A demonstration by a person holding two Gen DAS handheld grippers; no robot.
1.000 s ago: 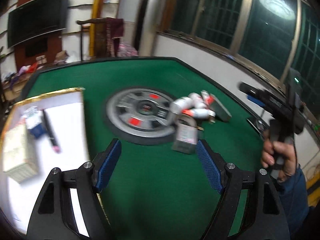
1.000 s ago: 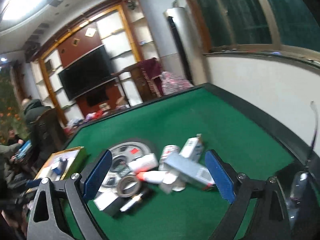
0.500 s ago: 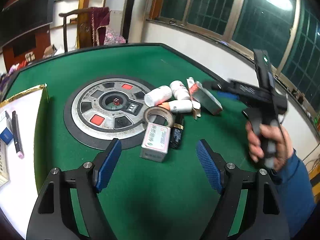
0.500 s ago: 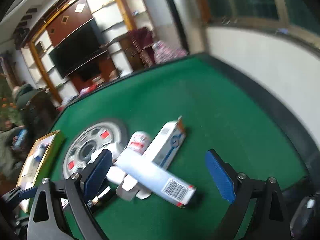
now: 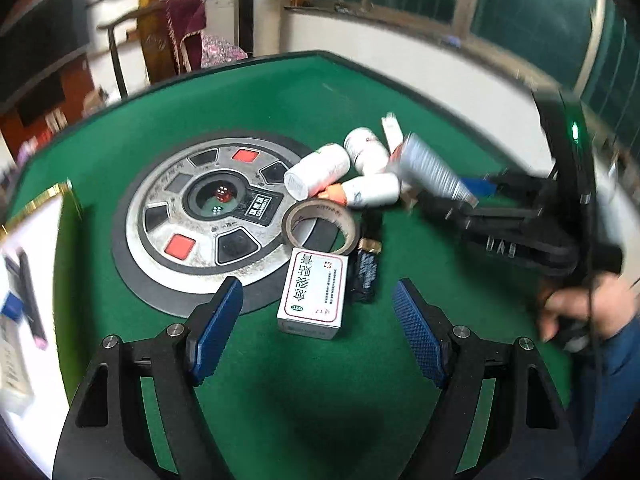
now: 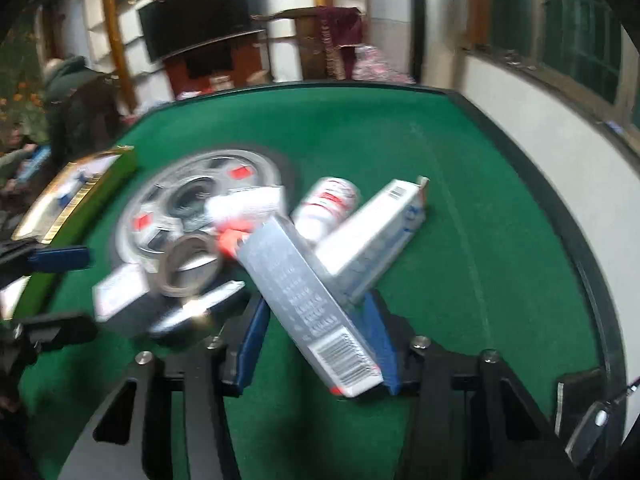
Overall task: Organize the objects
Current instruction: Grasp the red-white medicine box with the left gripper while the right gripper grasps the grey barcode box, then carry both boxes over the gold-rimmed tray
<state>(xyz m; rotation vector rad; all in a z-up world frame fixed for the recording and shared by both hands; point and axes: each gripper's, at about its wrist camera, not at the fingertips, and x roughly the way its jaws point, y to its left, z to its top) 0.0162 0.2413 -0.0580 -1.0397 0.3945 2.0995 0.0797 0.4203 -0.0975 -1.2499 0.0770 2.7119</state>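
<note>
Scattered household objects lie heaped on the green felt table (image 5: 256,92), beside its round grey dice console (image 5: 208,216).

Left wrist view: the left gripper (image 5: 318,332) has come in low, its jaws spread wide and empty, straddling the small white cardboard medicine box (image 5: 314,292) that lies flat just ahead. A brown tape roll (image 5: 320,226), white plastic bottles (image 5: 318,170) and a black tube (image 5: 366,272) crowd just behind it. The white tray (image 5: 24,272) waits at the left.

Right wrist view: half a second ago the right gripper (image 6: 316,344) was wide; now its blue pads (image 6: 250,344) have narrowed onto the long silver-grey barcoded carton (image 6: 304,292). Sorting seems barely begun, with this carton probably the next piece to leave the pile.
</note>
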